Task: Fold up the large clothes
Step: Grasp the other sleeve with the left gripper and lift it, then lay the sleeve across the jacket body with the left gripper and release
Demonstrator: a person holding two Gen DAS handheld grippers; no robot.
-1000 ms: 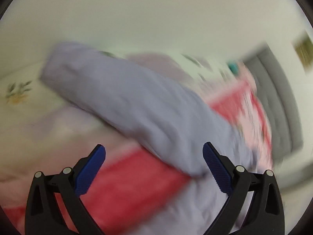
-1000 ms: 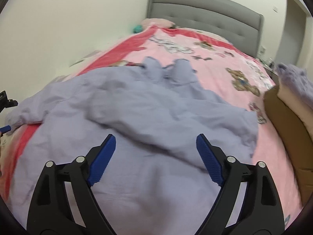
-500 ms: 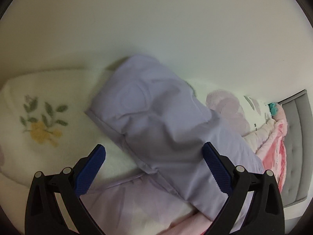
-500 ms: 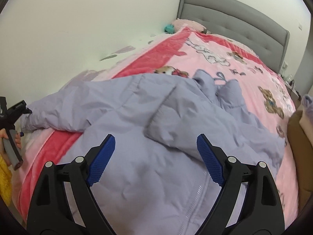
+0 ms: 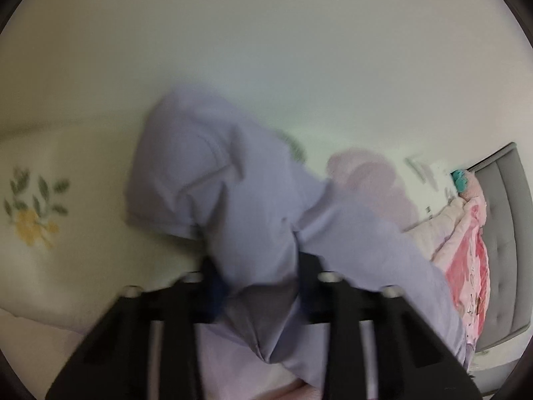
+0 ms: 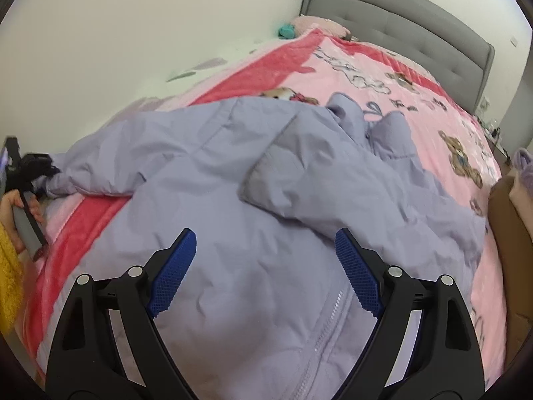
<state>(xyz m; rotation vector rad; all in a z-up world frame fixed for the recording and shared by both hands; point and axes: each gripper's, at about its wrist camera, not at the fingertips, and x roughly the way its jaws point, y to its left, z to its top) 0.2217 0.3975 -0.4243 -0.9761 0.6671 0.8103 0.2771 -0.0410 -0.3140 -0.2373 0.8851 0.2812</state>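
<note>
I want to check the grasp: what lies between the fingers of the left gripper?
In the left wrist view, a bunched fold of the lavender jacket sleeve lies between the fingers of the left gripper, which are closed on it.

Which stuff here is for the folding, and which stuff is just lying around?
For folding:
lilac jacket
left claw, pinching its sleeve
right claw, open above it

Just lying around:
pink bear blanket
grey headboard
teal toy

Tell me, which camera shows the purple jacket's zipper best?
The right wrist view: the zipper runs down the jacket between the open right gripper. The left wrist view shows no zipper, only a blurred sleeve.
</note>
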